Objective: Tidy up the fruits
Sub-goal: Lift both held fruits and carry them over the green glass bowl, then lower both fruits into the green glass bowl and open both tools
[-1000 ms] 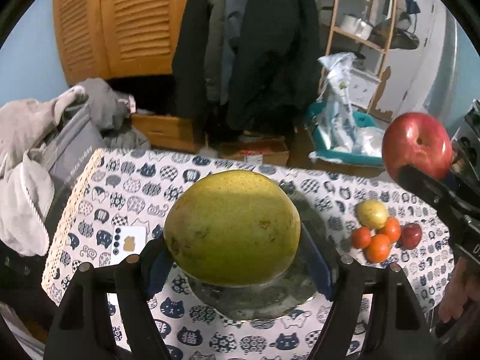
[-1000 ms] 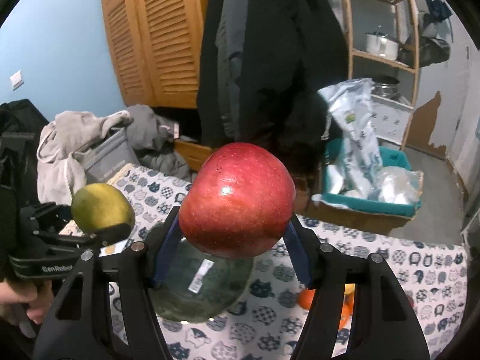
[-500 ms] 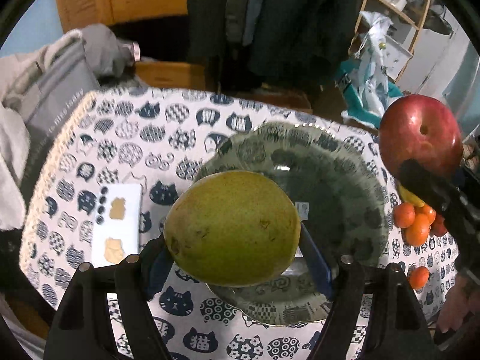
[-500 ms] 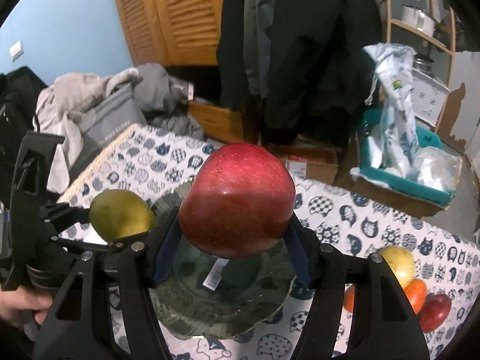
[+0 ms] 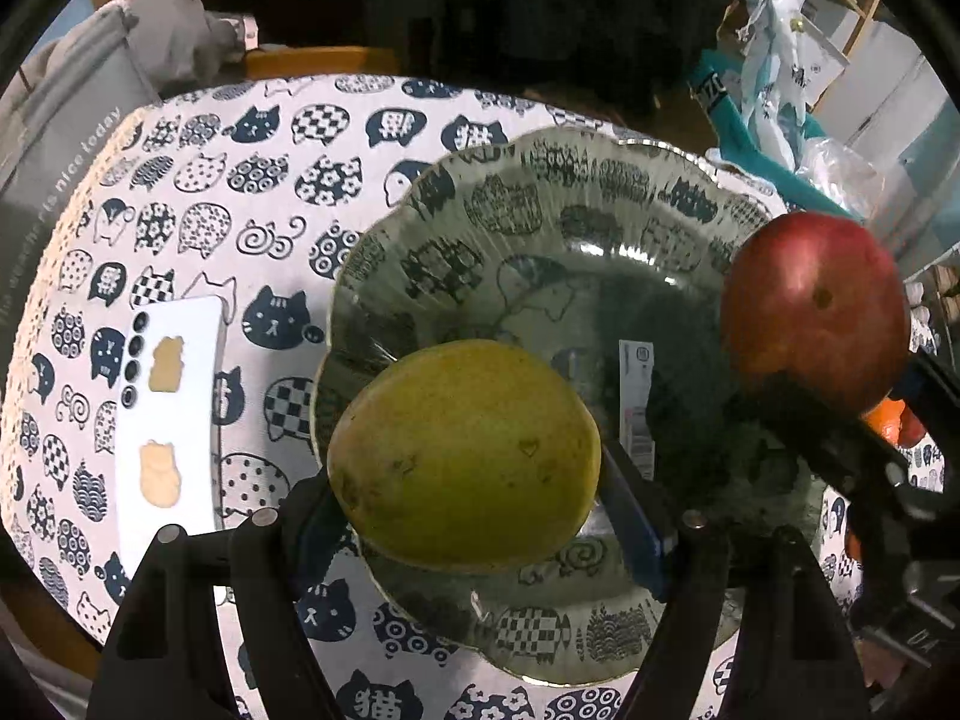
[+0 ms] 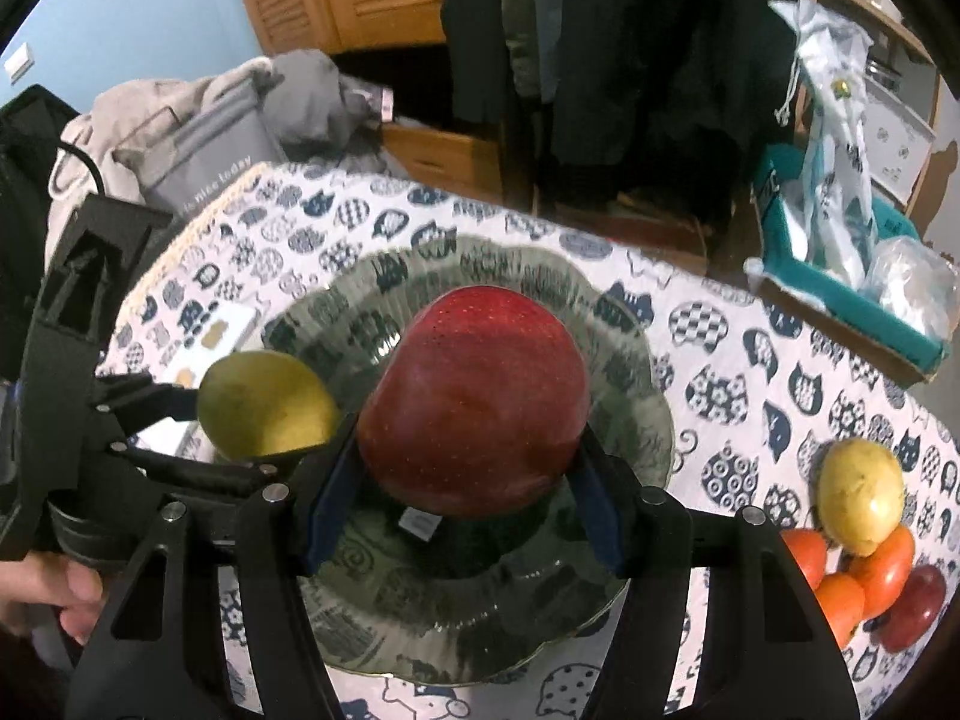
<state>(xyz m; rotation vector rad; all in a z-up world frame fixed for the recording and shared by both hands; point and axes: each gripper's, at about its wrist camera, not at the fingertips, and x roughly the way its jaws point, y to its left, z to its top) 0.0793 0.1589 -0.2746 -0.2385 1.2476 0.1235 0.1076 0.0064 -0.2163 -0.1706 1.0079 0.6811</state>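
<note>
My left gripper (image 5: 474, 504) is shut on a large green-yellow pear (image 5: 465, 456), hanging over the near left part of a dark glass plate (image 5: 540, 192). In the right wrist view the same pear (image 6: 267, 405) shows at the plate's left side. My right gripper (image 6: 471, 480) is shut on a big red apple (image 6: 474, 396) above the middle of the glass plate (image 6: 642, 396). That apple (image 5: 813, 306) appears over the plate's right rim in the left wrist view. The plate holds only a paper label (image 5: 636, 402).
A pile of loose fruit lies right of the plate: a yellow pear (image 6: 861, 489), oranges (image 6: 852, 570) and a small red fruit (image 6: 915, 603). A white card (image 5: 171, 414) lies left of the plate on the cat-print tablecloth (image 5: 198, 204). Clothes, a grey bag and a teal box stand beyond the table.
Both grippers have come down toward the table and tilted more steeply, each still holding its fruit. The plate now fills the middle of both views.
</note>
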